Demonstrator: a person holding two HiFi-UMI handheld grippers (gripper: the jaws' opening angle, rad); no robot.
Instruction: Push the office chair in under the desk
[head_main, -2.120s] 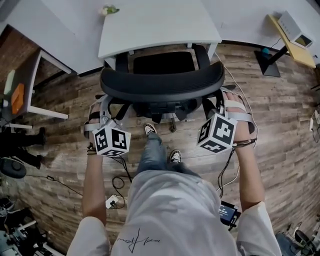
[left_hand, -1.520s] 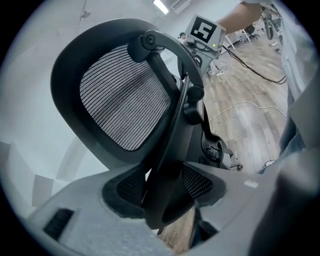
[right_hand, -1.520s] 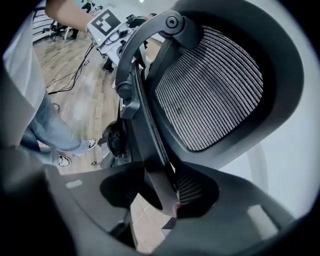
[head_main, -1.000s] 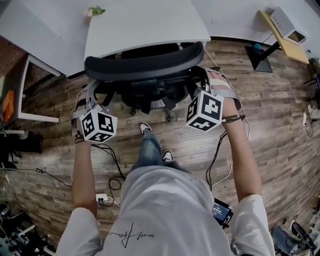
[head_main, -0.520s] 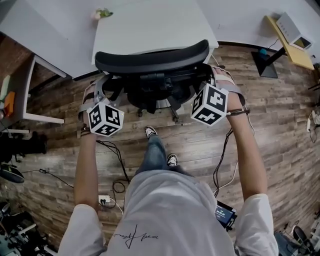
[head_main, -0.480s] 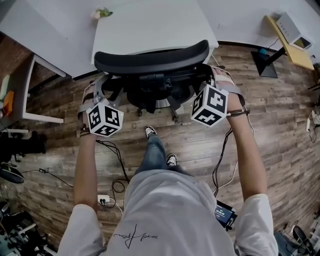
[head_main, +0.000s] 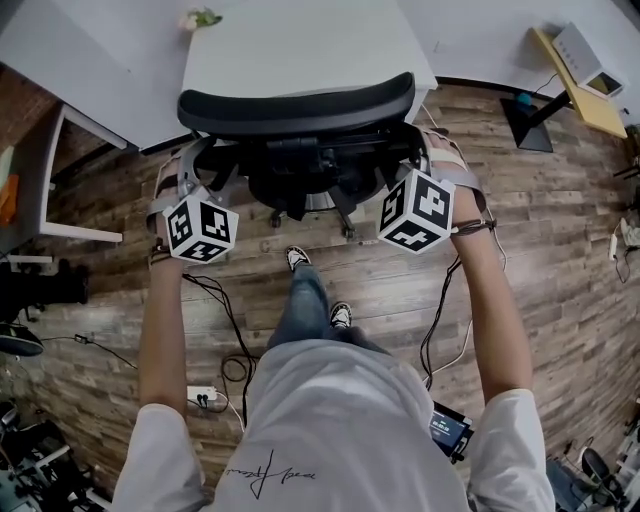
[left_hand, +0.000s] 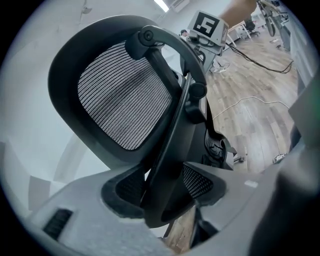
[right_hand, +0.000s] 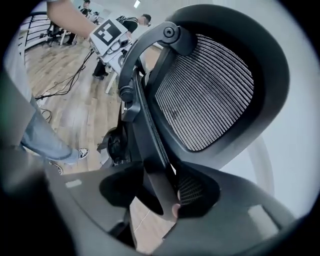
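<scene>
In the head view the office chair (head_main: 296, 104) stands at the near edge of the white desk (head_main: 300, 45). Its seat is hidden under the desk top, and only the backrest and the dark mechanism below it show on the near side. This view shows the two marker cubes (head_main: 200, 228), but the front ends of the grippers are hidden beside the chair.

The left gripper (left_hand: 165, 200) is at the left side of the backrest (left_hand: 122, 95) and the right gripper (right_hand: 155, 197) at the right side. The left gripper view shows its fingers (left_hand: 85, 220) pinching the black frame of the mesh backrest, one pad on each face. In the right gripper view the same frame runs between the fingers, but they stand apart around it and have just opened a little more. A thin gap shows beside the frame. Each gripper view also catches the other gripper's cube across the chair.

Only the head view shows the cables (head_main: 218, 310) on the wood floor (head_main: 560, 250) and the person's shoes (head_main: 298, 258) near the chair.
</scene>
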